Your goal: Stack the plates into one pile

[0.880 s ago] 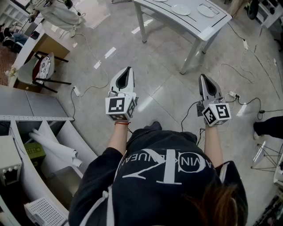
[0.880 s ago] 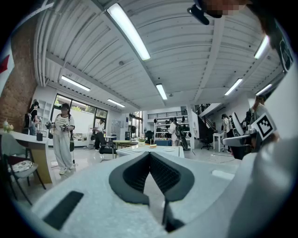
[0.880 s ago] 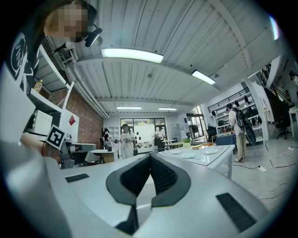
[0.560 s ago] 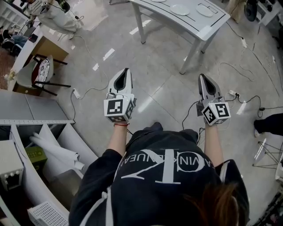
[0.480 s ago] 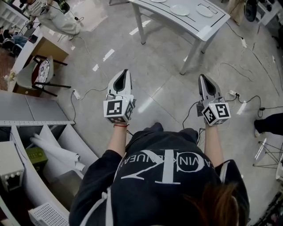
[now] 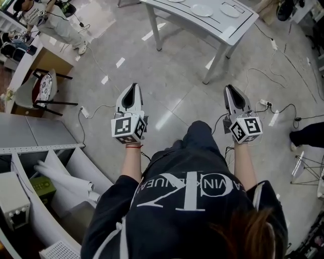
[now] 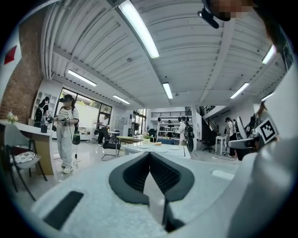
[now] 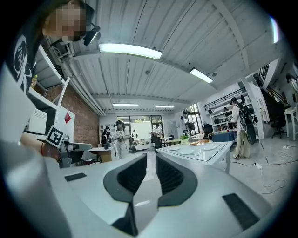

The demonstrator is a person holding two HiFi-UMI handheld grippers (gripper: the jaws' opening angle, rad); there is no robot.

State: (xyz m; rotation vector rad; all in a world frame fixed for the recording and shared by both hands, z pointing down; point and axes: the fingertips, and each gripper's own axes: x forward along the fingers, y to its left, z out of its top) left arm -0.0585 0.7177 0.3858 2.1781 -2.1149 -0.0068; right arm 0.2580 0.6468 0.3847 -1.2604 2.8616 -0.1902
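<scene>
Person well short of the white table [image 6: 223, 31]; plates [image 6: 202, 10] lie apart on it, unstacked. Left gripper [image 6: 132, 88] jaws pressed together, right gripper [image 6: 229, 90] jaws all but closed, both empty, held level; likely just a carrying pose

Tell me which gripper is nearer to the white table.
Right. The right gripper is held over the floor just short of the table's near corner. The left gripper is farther off, on the left side of that corner.
</scene>
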